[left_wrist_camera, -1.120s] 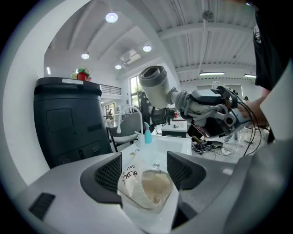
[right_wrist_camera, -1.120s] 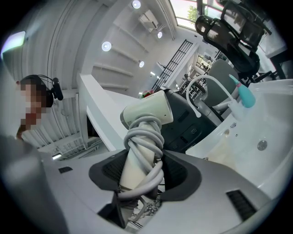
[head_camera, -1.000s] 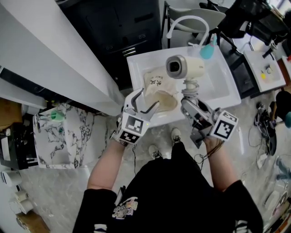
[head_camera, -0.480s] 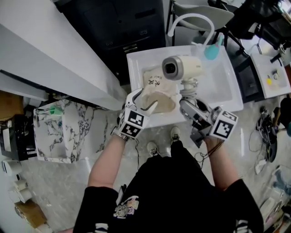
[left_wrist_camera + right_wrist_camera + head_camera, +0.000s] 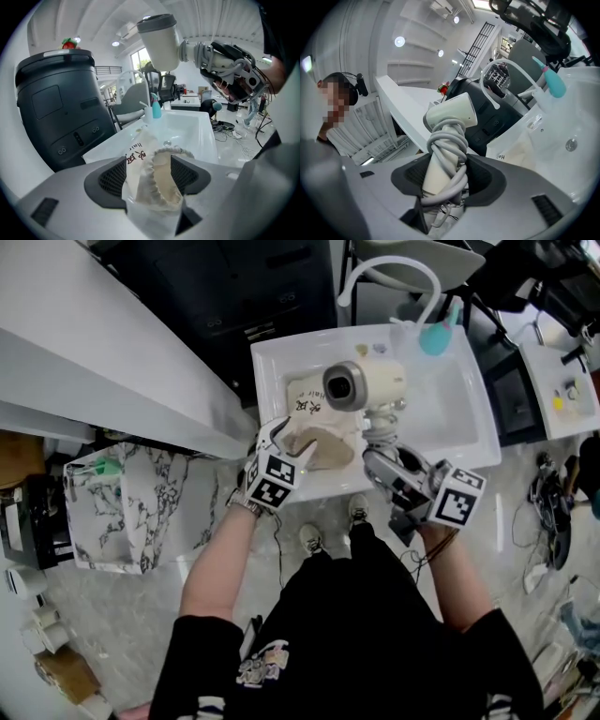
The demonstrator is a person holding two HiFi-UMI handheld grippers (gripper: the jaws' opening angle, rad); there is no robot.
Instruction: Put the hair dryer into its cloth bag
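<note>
Left fingers (image 5: pixel 110 179) clamp bag (image 5: pixel 157 180) rim, mouth only half open btw them. Right fingers (image 5: pixel 482 180) grip dryer (image 5: pixel 452 115) handle, cord (image 5: pixel 447 140) wrapped. Risk: dryer snags rim, tugs bag loose.

The head view is lit evenly and brightly from overhead. The white sink (image 5: pixel 450 418) is rendered close to overexposed, with mild glare, and only soft shadows are cast below it. Slight softness is seen across that frame. Both gripper views are strongly bent by a wide-angle lens, so straight lines are curved and the corners are darkened. In the left gripper view a window (image 5: pixel 139 58) is blown out, and the cloth bag (image 5: pixel 154 178) nearest the lens is blurred. In the right gripper view round ceiling lamps (image 5: pixel 399 41) are flared, and a soft highlight is carried by the hair dryer (image 5: pixel 450 115).
</note>
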